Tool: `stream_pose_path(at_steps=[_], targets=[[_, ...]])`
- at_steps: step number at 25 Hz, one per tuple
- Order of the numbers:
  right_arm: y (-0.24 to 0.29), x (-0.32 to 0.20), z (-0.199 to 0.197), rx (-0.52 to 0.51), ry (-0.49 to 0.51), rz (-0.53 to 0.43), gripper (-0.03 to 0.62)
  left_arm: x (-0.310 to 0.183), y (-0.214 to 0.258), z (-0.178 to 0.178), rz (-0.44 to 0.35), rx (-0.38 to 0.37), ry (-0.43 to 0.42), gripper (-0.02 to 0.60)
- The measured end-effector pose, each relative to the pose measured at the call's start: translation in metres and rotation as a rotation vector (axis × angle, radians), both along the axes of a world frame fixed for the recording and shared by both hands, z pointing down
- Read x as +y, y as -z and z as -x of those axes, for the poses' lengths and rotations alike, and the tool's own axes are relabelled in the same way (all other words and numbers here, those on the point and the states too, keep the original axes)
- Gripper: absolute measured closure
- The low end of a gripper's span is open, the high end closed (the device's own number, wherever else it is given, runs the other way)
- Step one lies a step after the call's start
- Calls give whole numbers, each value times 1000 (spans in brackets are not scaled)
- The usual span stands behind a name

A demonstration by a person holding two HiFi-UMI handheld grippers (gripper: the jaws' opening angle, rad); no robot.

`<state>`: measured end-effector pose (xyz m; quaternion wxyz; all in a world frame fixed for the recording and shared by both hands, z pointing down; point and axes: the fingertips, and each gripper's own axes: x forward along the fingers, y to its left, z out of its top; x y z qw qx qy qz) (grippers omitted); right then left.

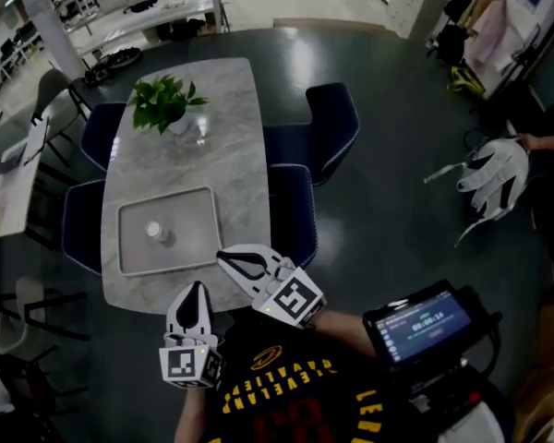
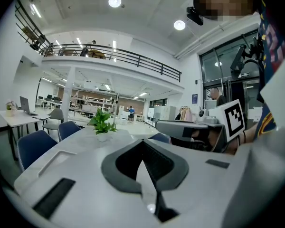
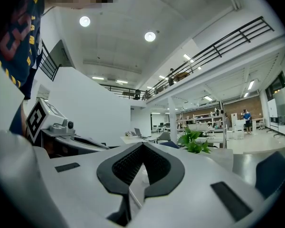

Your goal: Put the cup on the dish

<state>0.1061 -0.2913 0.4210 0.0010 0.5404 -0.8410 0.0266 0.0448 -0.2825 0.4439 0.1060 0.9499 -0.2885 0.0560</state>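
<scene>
Marble table (image 1: 231,127) | left gripper (image 1: 196,293) jaws together, empty; right gripper (image 1: 233,260) likewise

Small pale thing (image 1: 155,232) on the tray (image 1: 192,236), perhaps the cup, too small to tell

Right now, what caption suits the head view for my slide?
Left claw and right claw, both shut, near the table edge; cup on tray, plant beyond.

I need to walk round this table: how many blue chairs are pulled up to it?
4 blue chairs: two on the left of the table, one far and one near; two on its right, far and near. The person's body may hide another.
</scene>
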Motion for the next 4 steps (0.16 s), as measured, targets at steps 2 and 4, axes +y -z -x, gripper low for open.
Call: stream_pose_path(at_steps=[2, 4], targets=[[0, 4, 1, 1, 4, 5, 588, 2, -4, 1, -2, 1, 9, 581], [1, 11, 1, 8, 7, 9, 589, 7, -7, 2, 0, -1, 19, 581]])
